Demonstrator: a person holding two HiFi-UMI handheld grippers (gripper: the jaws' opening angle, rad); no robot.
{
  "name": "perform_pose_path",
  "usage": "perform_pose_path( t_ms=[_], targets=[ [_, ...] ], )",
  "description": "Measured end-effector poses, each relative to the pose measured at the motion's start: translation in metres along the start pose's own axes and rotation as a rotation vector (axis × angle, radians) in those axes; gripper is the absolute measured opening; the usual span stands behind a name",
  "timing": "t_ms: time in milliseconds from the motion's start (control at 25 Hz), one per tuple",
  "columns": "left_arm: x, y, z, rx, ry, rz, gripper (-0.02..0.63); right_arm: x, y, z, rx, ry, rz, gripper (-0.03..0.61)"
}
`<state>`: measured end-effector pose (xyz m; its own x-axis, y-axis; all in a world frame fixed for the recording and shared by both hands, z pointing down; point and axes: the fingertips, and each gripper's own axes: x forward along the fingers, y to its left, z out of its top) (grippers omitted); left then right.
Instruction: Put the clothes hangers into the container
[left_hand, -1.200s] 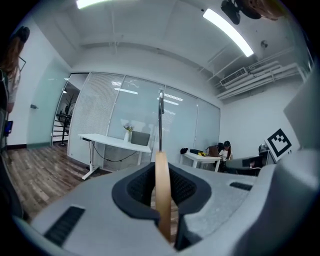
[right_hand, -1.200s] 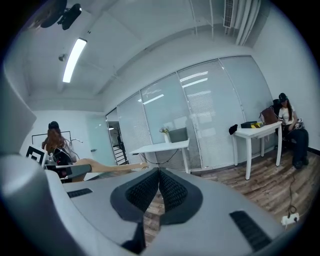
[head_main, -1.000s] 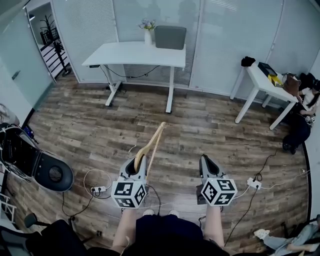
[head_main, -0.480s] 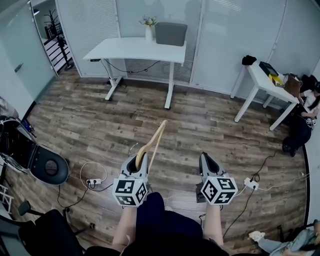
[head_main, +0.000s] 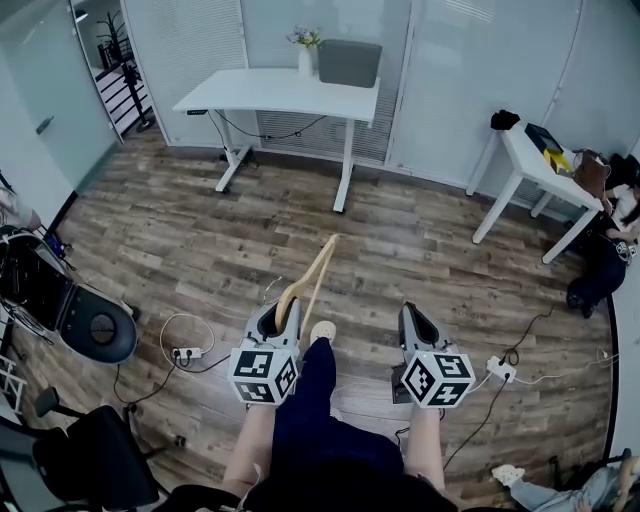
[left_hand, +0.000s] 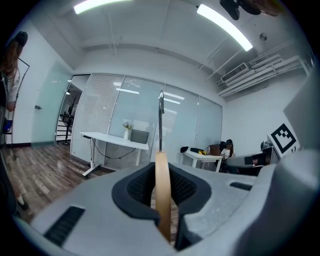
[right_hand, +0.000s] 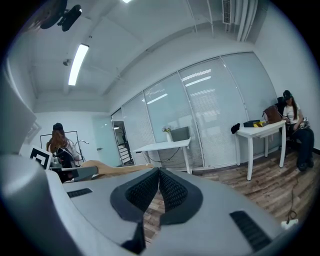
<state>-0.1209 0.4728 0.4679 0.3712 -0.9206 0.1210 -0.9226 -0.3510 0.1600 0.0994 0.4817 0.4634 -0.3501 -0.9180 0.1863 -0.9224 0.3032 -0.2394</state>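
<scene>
A wooden clothes hanger (head_main: 308, 280) is held clamped edge-on between the jaws of the left claw (head_main: 279, 318), with its far end pointed forward, away from the person. In the left gripper view the wood is seen pinched between the two dark pads, with the thin metal hook (left_hand: 160, 120) rising above it. The hanger is thus kept in the air over the wooden floor (head_main: 180, 240), well apart from any furniture. The right claw (head_main: 416, 325) is held beside the left at about the same height. Its jaws are seen pressed together, with nothing between them.

Further off, a white surface (head_main: 270, 95) is placed against the glass wall. On it a grey box-like object (head_main: 350, 62) is set next to a vase of flowers (head_main: 305, 52). This object is judged to be the likely container, though its opening cannot be made out.

The step in hand is judged to be the carrying of the hanger toward that container, and no hanger is seen deposited yet. For the next move, the gap to the surface must be closed and the hanger brought over the box's opening. The left jaws should be parted only once the hanger is lowered inside.
</scene>
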Motion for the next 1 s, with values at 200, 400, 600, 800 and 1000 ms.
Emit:
perform_pose_path(
  t_ms=[200, 400, 600, 800, 1000],
  targets=[
    [0.020, -0.005, 0.008, -0.001, -0.009, -0.020, 0.058, 0.011, -0.011, 0.009, -0.003, 0.000, -0.007, 0.029],
    [0.046, -0.005, 0.011, -0.003, -0.011, -0.039, 0.060, 0.029, -0.020, 0.017, -0.006, -0.005, -0.011, 0.029],
    [0.079, 0.009, 0.009, -0.010, 0.004, -0.041, 0.060, 0.062, -0.032, 0.018, -0.001, 0.012, -0.013, 0.029],
    [0.117, 0.034, 0.017, -0.011, 0.010, -0.022, 0.060, 0.107, -0.042, 0.027, 0.007, 0.014, -0.005, 0.029],
    [0.164, 0.052, 0.033, -0.013, 0.014, -0.015, 0.060, 0.155, -0.055, 0.047, 0.007, 0.022, 0.001, 0.029]
  ],
)
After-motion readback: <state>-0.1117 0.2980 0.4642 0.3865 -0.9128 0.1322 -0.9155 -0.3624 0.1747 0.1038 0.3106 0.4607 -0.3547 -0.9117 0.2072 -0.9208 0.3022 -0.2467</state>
